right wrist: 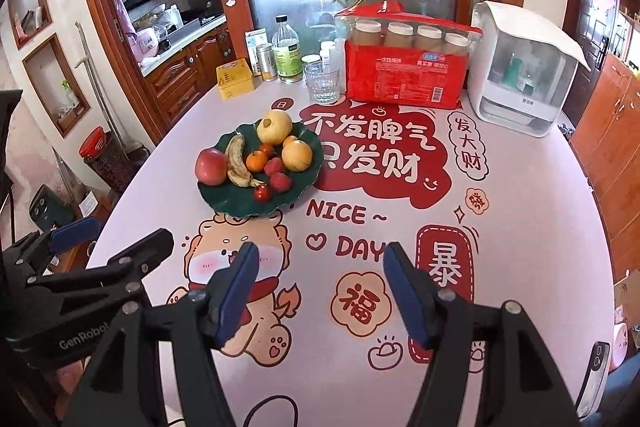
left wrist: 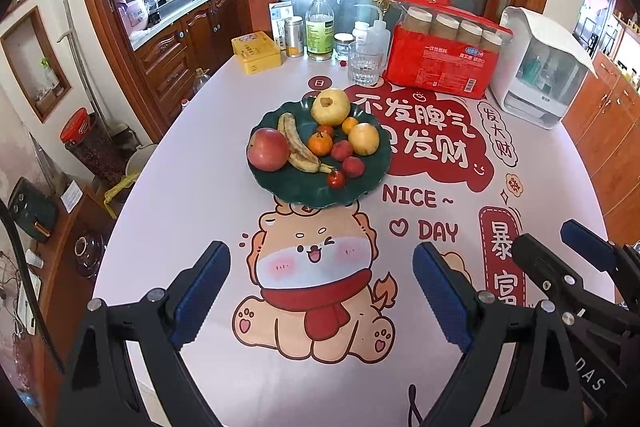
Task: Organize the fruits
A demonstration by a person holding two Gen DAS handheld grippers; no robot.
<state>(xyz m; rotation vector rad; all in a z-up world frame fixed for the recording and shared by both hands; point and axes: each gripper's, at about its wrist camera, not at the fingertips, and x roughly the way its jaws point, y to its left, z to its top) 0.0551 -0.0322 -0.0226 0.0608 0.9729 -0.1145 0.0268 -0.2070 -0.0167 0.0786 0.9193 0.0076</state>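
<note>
A dark green leaf-shaped plate (left wrist: pixel 280 189) (right wrist: pixel 224 205) stands mid-table, left of centre, with fruit on it. It holds a red apple (left wrist: pixel 267 149) (right wrist: pixel 211 166), a spotted banana (left wrist: pixel 297 147) (right wrist: pixel 236 161), two yellow pears (left wrist: pixel 330 106) (left wrist: pixel 363 139), tangerines (left wrist: pixel 320 143), small red fruits (left wrist: pixel 342 149) and a cherry tomato (left wrist: pixel 335 179). My left gripper (left wrist: pixel 320 251) (right wrist: pixel 128 229) hovers open over the cartoon print, well short of the plate. Beside it to the right, my right gripper (right wrist: pixel 322 249) (left wrist: pixel 548 235) is open too, narrower, with nothing between its pads.
Along the table's back stand a yellow tin (left wrist: pixel 258 51), bottles (left wrist: pixel 320 27), a drinking glass (left wrist: pixel 365 67), a red pack of paper cups (left wrist: pixel 444 59) and a white appliance (left wrist: pixel 540 67). A phone (right wrist: pixel 596 379) lies at the near right edge. Wooden cabinets flank the round table.
</note>
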